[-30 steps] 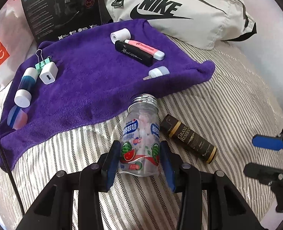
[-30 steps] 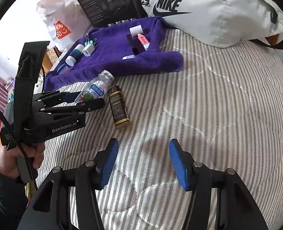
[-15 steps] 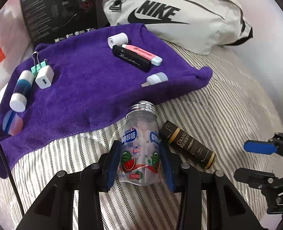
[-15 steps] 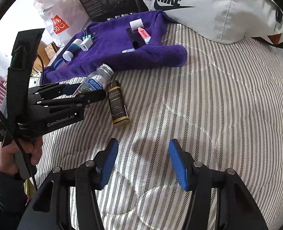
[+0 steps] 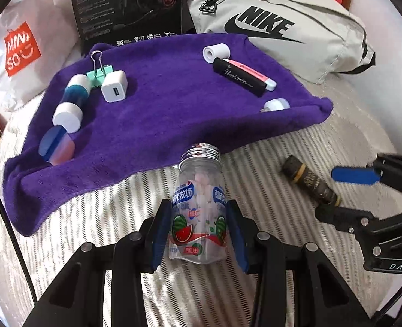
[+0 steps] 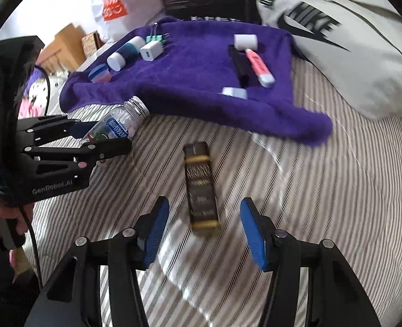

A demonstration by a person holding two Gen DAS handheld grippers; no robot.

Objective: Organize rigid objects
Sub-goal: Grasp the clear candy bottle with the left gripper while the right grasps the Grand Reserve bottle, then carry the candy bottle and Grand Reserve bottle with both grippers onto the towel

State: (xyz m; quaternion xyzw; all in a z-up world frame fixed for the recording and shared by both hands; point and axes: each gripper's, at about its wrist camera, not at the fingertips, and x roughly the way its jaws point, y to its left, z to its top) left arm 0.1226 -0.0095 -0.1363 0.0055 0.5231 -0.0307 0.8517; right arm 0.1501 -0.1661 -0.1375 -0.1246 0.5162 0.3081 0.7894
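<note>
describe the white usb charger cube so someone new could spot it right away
Start at the purple towel spread over the striped bed. Toward its left end lies a small cluster: a mint binder clip and a blue-and-white tube. The white charger cube sits right beside the clip, the only boxy white piece, with a USB slot on its face.

open right claw (image 6: 205, 229) straddles dark bottle (image 6: 201, 188).

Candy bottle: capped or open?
Open. The candy bottle shows bare screw threads and no cap at its neck; white candies still sit inside, and it lies tipped toward the purple towel.
</note>
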